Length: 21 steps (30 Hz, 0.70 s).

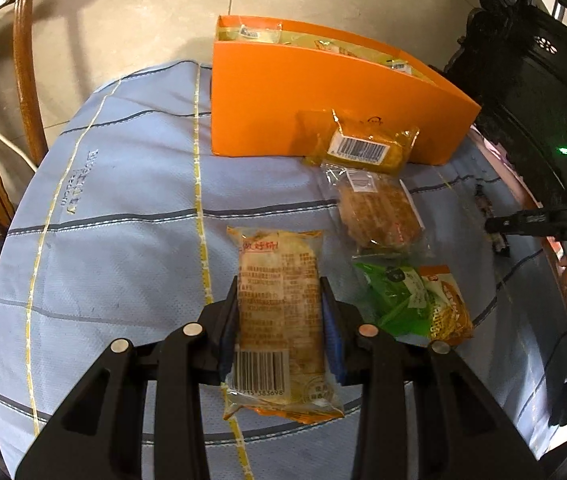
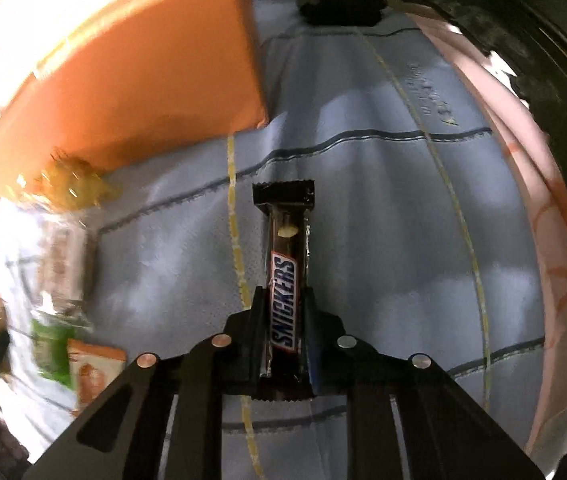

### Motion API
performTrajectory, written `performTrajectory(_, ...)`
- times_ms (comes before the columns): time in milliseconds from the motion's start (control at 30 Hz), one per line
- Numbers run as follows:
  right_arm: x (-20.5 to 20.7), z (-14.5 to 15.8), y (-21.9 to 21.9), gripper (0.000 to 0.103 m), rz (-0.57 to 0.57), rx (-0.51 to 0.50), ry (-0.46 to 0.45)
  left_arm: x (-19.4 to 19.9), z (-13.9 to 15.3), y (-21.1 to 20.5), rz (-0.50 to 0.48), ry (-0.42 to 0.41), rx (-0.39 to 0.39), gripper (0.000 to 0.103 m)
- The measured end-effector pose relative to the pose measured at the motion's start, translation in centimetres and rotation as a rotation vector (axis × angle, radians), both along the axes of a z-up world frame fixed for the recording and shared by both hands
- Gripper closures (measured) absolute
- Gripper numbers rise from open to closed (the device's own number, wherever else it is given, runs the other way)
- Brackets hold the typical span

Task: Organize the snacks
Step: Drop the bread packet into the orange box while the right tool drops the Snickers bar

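A round table (image 1: 123, 200) under a pale blue cloth with dark and yellow stripes filled both views, with tiled floor and a wooden chair (image 1: 23, 60) at the upper left of the left wrist frame. At lower centre of that frame the left gripper (image 1: 279, 308) had its fingers (image 1: 229, 320) closed partway against both long sides of a clear-wrapped pastry packet (image 1: 279, 312), barcode end nearest the camera. In the right wrist view the right gripper (image 2: 285, 308) had its fingers (image 2: 257, 320) pinched narrowly on a Snickers bar (image 2: 285, 280), which pointed away up the frame above the cloth. An orange box (image 1: 303, 92) stood open-topped at upper centre of the left frame, with several wrapped snacks visible inside along its rim. A yellow packet (image 1: 363, 144) leaned against its front wall, a clear-wrapped biscuit pack (image 1: 379, 212) lay just below that, and a green and orange packet (image 1: 411, 304) sat right of the held pastry. The left half of the cloth lay bare to the table edge.
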State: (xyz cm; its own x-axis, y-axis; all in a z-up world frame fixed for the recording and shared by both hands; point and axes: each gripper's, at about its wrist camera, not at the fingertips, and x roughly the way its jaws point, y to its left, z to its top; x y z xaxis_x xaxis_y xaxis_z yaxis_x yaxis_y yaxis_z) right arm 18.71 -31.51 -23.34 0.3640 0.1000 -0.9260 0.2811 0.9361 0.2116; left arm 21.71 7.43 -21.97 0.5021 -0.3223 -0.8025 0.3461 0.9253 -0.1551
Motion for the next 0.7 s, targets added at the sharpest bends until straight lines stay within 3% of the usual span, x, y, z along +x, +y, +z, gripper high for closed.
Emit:
performTrajectory(100,-1.2,2.2,-0.4,0.086,-0.013,0.056,-0.057,0.1,0.3,0.1,-0.002,-0.004,-0.024,0.068)
performTrajectory(400,-2.4,8.7,1.9,0.086,0.069,0.064,-0.212,-0.3,4.2,-2.1,-0.068,-0.083,-0.081,0.068)
performTrajectory(567,0.1,14.2,3.7,0.086,0.095,0.080,-0.327,1.4,8.0,-3.4,-0.087,-0.147,-0.112,0.068)
performTrajectory(700,3.1,18.9,4.6,0.086,0.127,0.066,-0.412,5.0,12.5,-4.7,-0.091,-0.228,-0.131,0.068)
